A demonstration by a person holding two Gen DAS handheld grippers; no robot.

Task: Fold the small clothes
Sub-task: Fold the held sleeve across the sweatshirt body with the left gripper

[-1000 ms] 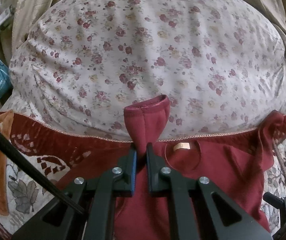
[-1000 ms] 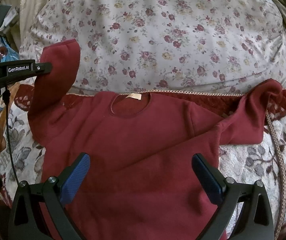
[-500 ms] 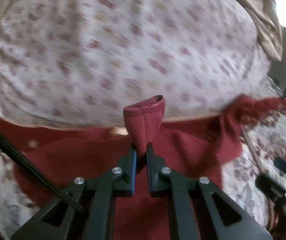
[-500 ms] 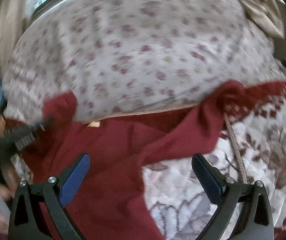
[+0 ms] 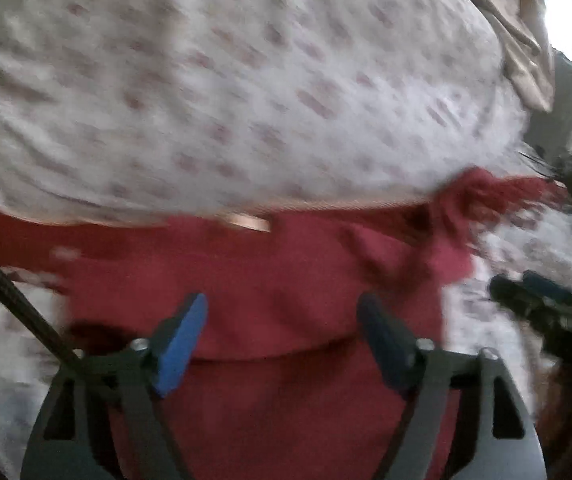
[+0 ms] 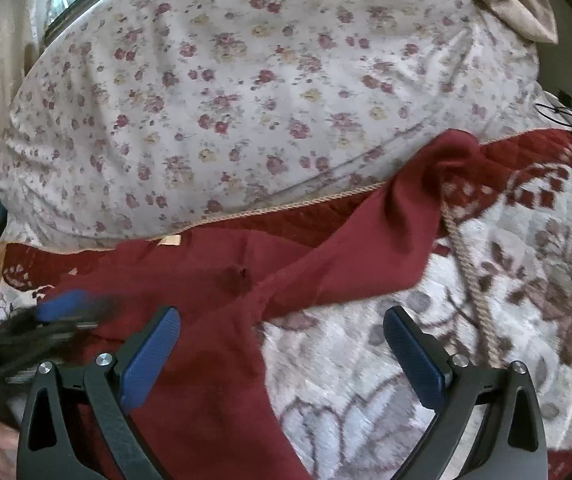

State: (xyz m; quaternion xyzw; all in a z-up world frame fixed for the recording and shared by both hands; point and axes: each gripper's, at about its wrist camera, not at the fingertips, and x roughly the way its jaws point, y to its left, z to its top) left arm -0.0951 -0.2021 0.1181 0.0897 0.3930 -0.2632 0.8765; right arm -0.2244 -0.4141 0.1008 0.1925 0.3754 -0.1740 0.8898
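Red top [image 6: 206, 360] lies flat on patterned quilt [image 6: 526, 280], neck label [image 6: 170, 241] twd the floral pillow [image 6: 246, 92]. One sleeve [image 6: 386, 236] stretches away from label, cuff just reaching pillow's edge, next to a beige cord [image 6: 470, 276]. Right gripper [image 6: 282, 344] open, fingers [image 6: 150, 356] wide apart above top's side edge & quilt, nothing btwn. Left gripper [image 6: 62, 308] blurred, on far side of label over the top.
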